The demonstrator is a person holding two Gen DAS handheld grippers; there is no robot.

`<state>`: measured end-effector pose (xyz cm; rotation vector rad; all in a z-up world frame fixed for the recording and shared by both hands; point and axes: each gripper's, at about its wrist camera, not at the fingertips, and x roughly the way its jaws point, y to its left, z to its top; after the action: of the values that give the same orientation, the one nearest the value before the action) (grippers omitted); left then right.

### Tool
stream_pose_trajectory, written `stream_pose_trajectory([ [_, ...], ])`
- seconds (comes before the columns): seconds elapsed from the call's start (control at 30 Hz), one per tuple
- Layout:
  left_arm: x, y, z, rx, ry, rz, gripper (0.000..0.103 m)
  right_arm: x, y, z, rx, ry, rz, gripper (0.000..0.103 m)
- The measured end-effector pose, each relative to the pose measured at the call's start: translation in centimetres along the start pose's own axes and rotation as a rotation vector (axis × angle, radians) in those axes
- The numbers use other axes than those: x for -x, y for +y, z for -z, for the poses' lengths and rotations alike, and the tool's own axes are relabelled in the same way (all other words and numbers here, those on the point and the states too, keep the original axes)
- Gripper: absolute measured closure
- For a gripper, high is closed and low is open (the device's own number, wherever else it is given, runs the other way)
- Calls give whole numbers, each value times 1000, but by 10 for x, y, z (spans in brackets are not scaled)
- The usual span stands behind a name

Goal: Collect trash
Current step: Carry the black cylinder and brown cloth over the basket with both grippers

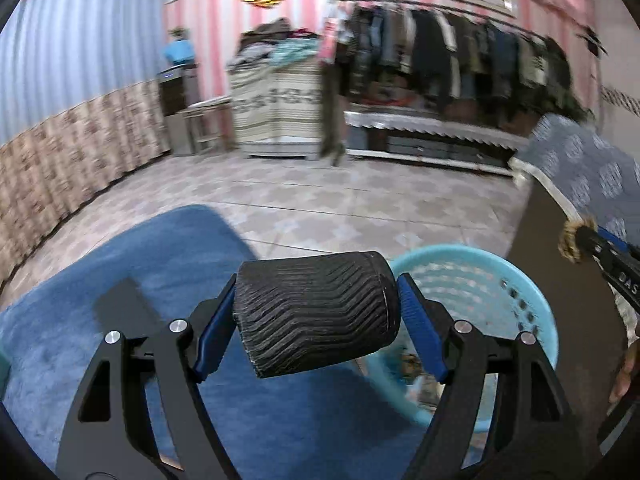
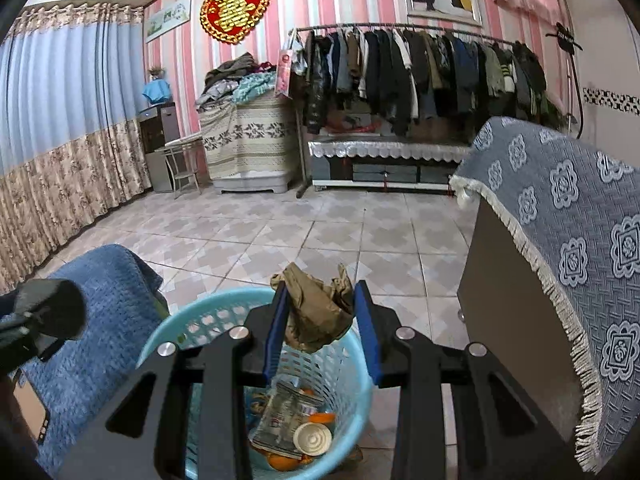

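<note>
Your left gripper (image 1: 316, 320) squeezes a black ribbed cup (image 1: 316, 312) between its blue pads. The cup lies on its side, with a pad on each end, so it cannot roll out. It hangs over the blue blanket (image 1: 120, 280), just beside the left rim of the light blue basket (image 1: 532, 308). It is not over the hole yet, so I think you need to bring it across before you let go.

Your right gripper (image 2: 320, 316) pinches a crumpled brown wrapper (image 2: 316, 312). The pads press in on both sides and the soft paper bunches up between them. This one hangs right above the basket's far rim, a good spot to drop it from.

The basket stands on the tiled floor (image 2: 280, 232), between the blanket and a dark cabinet (image 2: 516, 340) with a grey patterned cloth (image 2: 580, 240) on top. Trash already lies in the bottom: orange peels (image 2: 280, 460), a round lid (image 2: 312, 438) and a flat packet (image 2: 280, 412). The basket waits down low so things can just fall in.
</note>
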<state>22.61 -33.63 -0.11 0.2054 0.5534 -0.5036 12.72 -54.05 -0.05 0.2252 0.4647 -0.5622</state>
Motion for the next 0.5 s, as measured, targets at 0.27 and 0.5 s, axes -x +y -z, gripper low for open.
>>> stream_pose_trajectory([
  [0.27,-41,-67,15,-146,45,63,28,-14,-19,5,-43,24,-18,70],
  [0.5,-57,-55,7,-115,82,61,13,-20,-14,8,-40,40,-31,70],
])
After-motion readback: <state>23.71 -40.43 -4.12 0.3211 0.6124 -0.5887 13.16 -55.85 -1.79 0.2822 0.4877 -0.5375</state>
